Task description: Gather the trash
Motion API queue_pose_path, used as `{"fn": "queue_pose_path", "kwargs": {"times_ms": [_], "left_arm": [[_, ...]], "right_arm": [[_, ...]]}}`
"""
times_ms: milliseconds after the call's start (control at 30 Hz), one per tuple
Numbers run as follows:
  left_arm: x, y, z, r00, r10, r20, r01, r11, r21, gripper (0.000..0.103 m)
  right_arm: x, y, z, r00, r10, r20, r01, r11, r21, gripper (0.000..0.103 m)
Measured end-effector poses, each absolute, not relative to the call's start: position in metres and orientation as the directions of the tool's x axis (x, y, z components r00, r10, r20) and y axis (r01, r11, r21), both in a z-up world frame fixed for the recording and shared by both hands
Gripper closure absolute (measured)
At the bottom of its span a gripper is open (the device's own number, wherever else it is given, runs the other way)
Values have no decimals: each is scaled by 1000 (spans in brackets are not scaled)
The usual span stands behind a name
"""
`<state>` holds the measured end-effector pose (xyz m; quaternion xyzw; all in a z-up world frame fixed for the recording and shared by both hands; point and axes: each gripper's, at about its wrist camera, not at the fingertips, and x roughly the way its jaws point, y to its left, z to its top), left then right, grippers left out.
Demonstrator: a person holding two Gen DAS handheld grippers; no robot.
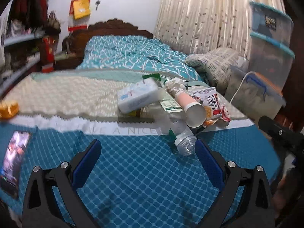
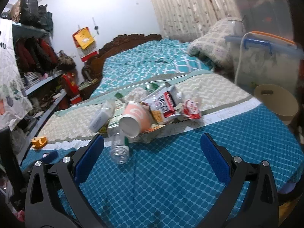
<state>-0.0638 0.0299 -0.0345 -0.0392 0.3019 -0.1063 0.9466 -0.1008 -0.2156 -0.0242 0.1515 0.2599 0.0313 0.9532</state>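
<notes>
A pile of trash lies on the bed: a pink paper cup [image 1: 192, 112] [image 2: 135, 118] on its side, a clear plastic bottle [image 1: 182, 136] [image 2: 117, 142], a white tissue pack [image 1: 137, 96] [image 2: 101, 116], red-and-white snack wrappers [image 1: 212, 104] [image 2: 167, 104] and crumpled paper [image 1: 173, 84]. Orange peel [image 1: 8, 110] [image 2: 39, 141] lies apart at the left. My left gripper [image 1: 147, 152] is open and empty, just short of the bottle. My right gripper [image 2: 152, 146] is open and empty, with the bottle by its left finger.
A beige bin [image 2: 276, 102] stands at the bed's right edge. Stacked plastic storage boxes [image 1: 269, 38] [image 2: 266, 43] rise on the right. A phone [image 1: 14, 161] lies on the blue quilt [image 1: 133, 171] at the left. Shelves with clothes [image 2: 34, 57] stand left.
</notes>
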Motion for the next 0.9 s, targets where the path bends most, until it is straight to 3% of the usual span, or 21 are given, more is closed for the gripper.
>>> {"fn": "queue_pose_path", "kwargs": {"times_ms": [100,233,400,500,600,900], "left_arm": [[-59,28,-32,803,-191,-565,159,982,-105,9],[-50,24,-14,860,-95,-502,102,995,-14,9],[-40,28,16,916,-48,-399,56,998,8,9],[-35,34,35,944,-5,-330,15,1000,28,9],[-29,41,45,950,25,-313,-16,999,33,9],[-10,50,42,924,78,-375,-65,997,48,9]], "right_arm": [[-98,-213,-25,856,148,-495,8,954,298,3],[-96,-208,-12,890,102,-445,2,974,229,3],[-102,-188,27,975,0,-224,-2,1000,-8,3],[-102,-182,44,992,-24,-126,14,997,-81,3],[-95,-183,52,992,-17,-129,7,997,-83,3],[-85,-198,40,976,33,-213,-27,999,33,3]]}}
